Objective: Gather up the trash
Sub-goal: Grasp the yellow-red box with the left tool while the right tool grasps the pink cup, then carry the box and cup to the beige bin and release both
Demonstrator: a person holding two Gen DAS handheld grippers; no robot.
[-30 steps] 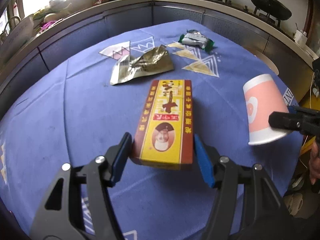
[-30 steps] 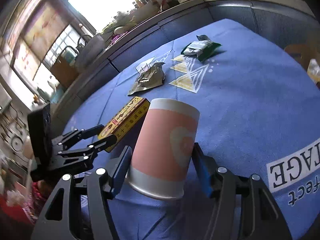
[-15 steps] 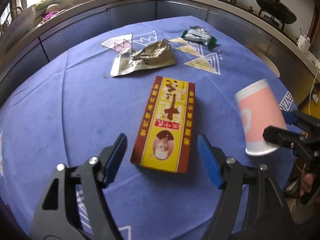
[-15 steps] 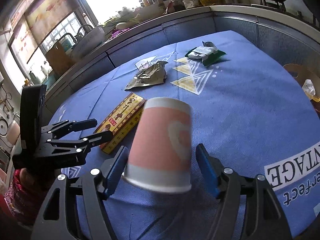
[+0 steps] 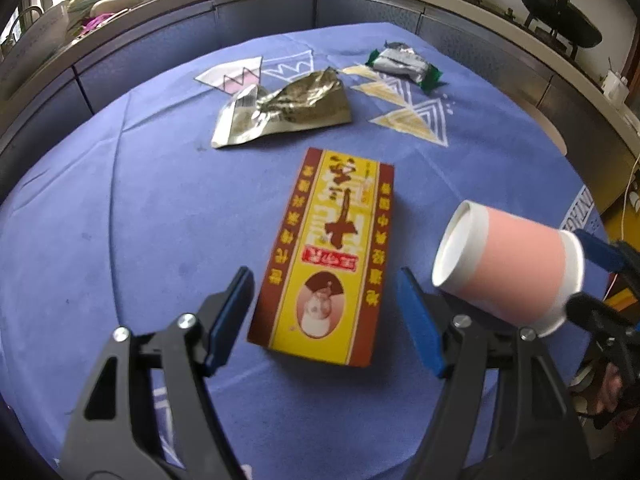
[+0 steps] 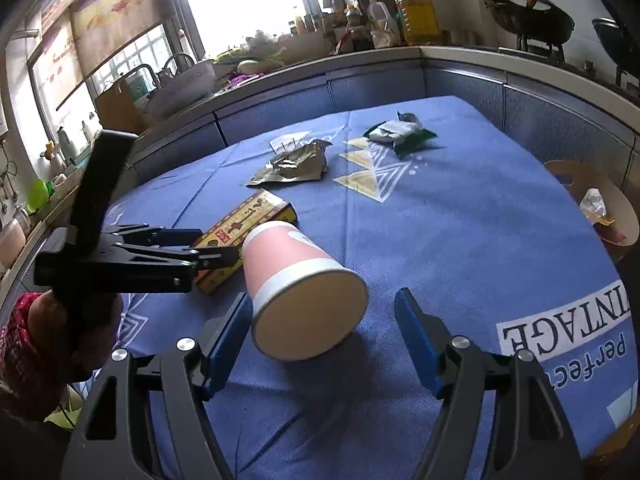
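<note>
A yellow and red carton (image 5: 332,256) lies flat on the blue tablecloth (image 5: 120,220). My left gripper (image 5: 324,320) stands open astride its near end, with a gap at each pad. A pink paper cup (image 6: 296,280) is tipped on its side, its base toward my right gripper (image 6: 324,336). That gripper is open; the right pad stands well off the cup and the left pad is close beside it. In the left wrist view the cup (image 5: 508,268) points its mouth at the carton. Farther back lie a crumpled foil wrapper (image 5: 280,108) and a green and white packet (image 5: 404,64).
A kitchen counter (image 6: 400,60) with bottles and woks curves behind the table. A wooden stool (image 6: 592,204) with crumpled paper on it stands off the table's right edge. A hand in a red sleeve (image 6: 24,320) holds the left gripper (image 6: 216,248) beside the carton (image 6: 248,216).
Both grippers have opened. The left one let go of the carton, which now lies on the cloth. The right one let go of the upside-down cup, which has tipped onto its side.
</note>
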